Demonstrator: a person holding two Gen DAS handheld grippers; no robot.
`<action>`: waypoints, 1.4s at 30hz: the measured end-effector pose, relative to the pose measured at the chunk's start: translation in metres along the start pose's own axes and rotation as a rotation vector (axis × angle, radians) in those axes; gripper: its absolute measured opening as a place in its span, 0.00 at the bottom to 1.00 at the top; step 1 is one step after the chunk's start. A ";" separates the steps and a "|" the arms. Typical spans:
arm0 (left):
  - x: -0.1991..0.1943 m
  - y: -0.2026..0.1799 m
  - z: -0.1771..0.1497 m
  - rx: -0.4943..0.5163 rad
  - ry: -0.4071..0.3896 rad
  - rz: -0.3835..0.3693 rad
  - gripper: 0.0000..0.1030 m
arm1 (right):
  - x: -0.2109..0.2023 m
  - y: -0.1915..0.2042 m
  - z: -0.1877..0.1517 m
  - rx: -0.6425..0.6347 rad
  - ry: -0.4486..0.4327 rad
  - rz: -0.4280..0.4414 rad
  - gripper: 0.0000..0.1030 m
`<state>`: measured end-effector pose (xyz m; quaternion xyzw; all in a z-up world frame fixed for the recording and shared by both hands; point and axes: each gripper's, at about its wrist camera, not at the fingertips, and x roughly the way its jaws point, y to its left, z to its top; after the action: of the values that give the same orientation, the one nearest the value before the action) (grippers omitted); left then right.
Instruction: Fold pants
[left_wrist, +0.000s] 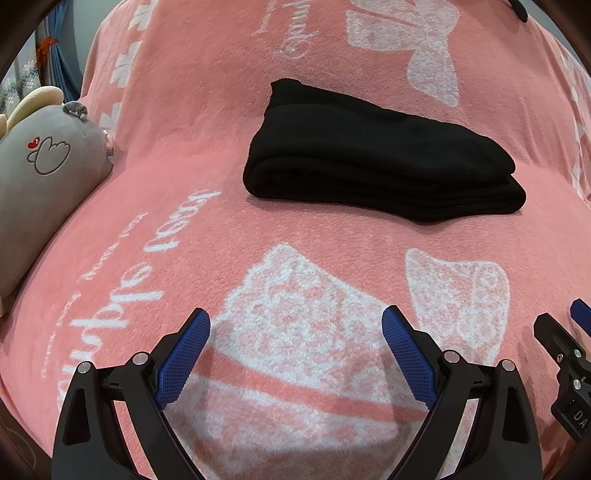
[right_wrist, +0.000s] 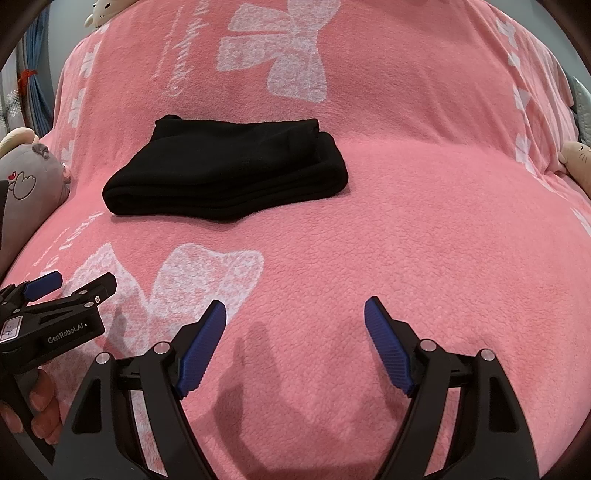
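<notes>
Black pants (left_wrist: 380, 162) folded in a stack on pink blanket (left_wrist: 207, 122), left hand-held gripper (left_wrist: 295, 350) and right hand-held gripper (right_wrist: 295, 339) both spread wide, pinching nothing, well apart from pants

Two wrist fisheyes, side by side, low over near edge of pink fleece blanket with white bows (left_wrist: 192, 155), angled down toward far side. Shared: folded black fabric pants (left_wrist: 376, 162) (right_wrist: 229, 173), grey plush toy (left_wrist: 44, 166) far left.
</notes>
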<state>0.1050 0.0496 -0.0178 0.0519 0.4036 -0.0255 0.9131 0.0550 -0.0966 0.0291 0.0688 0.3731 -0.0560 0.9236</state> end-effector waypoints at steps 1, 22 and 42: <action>0.000 0.000 0.000 0.002 -0.001 0.000 0.89 | 0.000 0.000 0.000 0.000 -0.001 -0.001 0.73; -0.010 -0.006 -0.002 0.028 -0.062 0.012 0.88 | 0.000 0.000 0.000 0.000 -0.001 -0.001 0.73; -0.001 -0.002 -0.001 0.009 -0.010 -0.008 0.88 | 0.001 -0.001 0.000 -0.002 0.000 0.001 0.73</action>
<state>0.1032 0.0475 -0.0175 0.0541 0.3991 -0.0310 0.9148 0.0553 -0.0973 0.0285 0.0682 0.3732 -0.0550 0.9236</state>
